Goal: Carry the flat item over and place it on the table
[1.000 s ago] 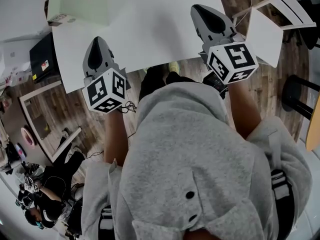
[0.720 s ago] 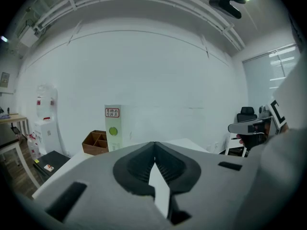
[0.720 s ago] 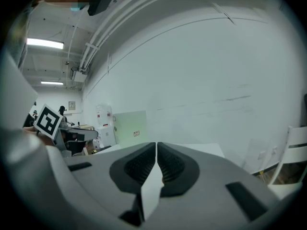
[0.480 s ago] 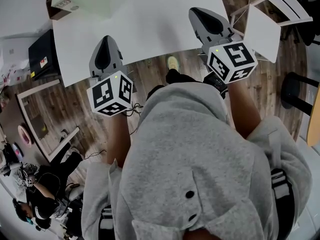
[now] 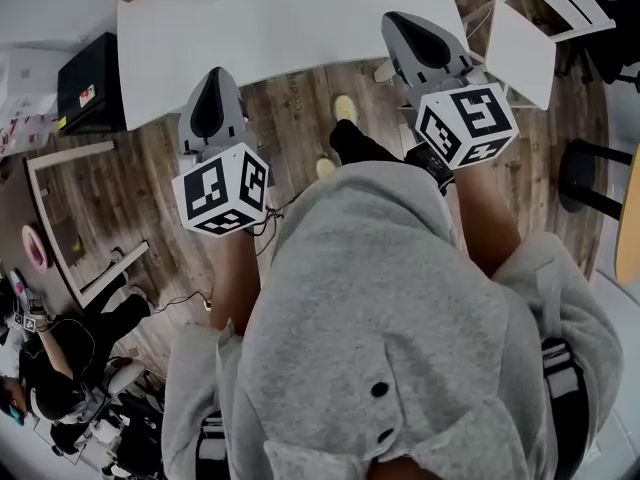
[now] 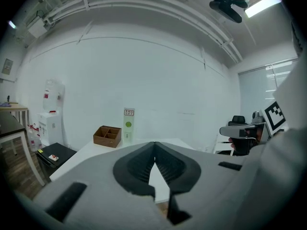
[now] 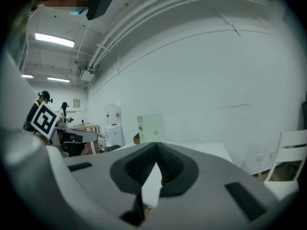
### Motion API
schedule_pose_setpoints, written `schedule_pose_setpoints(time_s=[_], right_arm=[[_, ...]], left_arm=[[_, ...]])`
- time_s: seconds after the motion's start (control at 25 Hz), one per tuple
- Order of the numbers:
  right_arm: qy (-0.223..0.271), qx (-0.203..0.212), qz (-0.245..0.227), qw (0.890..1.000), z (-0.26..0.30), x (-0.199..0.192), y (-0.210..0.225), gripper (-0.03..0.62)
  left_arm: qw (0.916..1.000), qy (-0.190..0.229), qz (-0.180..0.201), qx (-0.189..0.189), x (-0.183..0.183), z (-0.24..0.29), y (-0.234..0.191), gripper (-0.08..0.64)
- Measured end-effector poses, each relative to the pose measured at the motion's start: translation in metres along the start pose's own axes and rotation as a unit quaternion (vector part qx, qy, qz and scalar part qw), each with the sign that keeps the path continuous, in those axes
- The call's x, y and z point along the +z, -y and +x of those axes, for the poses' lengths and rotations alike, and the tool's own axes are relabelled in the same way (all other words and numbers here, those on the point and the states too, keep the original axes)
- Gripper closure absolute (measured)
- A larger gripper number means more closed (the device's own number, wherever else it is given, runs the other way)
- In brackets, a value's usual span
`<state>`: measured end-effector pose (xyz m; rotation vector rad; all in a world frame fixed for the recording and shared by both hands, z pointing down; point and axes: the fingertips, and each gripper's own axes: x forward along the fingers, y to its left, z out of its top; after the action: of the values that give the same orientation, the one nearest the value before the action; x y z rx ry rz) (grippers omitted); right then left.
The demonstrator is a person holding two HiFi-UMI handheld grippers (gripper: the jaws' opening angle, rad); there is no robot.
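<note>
White table ahead of left claw and right claw, top mostly bare. Wooden box and upright green panel at its far edge. White chair just right of right claw. Black cabinet left of left claw.

Head view looks down; both gripper views face the shared table.

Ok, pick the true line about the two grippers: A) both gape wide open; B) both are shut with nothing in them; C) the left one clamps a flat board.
B: the left gripper and the right gripper each show jaws meeting at the tips, with nothing between them.
</note>
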<state>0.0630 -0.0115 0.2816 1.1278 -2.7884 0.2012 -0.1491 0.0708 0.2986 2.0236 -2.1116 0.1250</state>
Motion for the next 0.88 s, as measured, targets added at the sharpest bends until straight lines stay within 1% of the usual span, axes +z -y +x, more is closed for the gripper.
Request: schedule_pose_setpoints(time_s=[0.2, 0.4, 0.6, 0.76, 0.88], right_arm=[[-0.008, -0.010, -0.020, 1.000, -0.032, -0.007, -0.020, 0.565], [-0.016, -0.019, -0.023, 0.999, -0.060, -0.013, -0.024, 0.565], [-0.016, -0.023, -0.025, 0.999, -0.082, -0.015, -0.018, 0.565], [-0.016, -0.025, -0.008, 1.000, -0.091, -0.017, -0.002, 0.565], [-0.018, -0.018, -0.011, 1.000, -0.092, -0.017, 0.007, 0.565]], left_arm=[[0.9999, 0.014, -0.005, -0.007, -0.002, -0.034, 0.008, 0.538], [0.9998, 0.007, -0.009, -0.016, -0.012, -0.054, 0.023, 0.538], [0.9998, 0.002, -0.008, -0.017, -0.012, -0.068, 0.040, 0.538], [0.9998, -0.001, 0.002, -0.019, -0.008, -0.066, 0.057, 0.538], [0.9994, 0.012, -0.006, -0.031, -0.001, -0.065, 0.069, 0.538]])
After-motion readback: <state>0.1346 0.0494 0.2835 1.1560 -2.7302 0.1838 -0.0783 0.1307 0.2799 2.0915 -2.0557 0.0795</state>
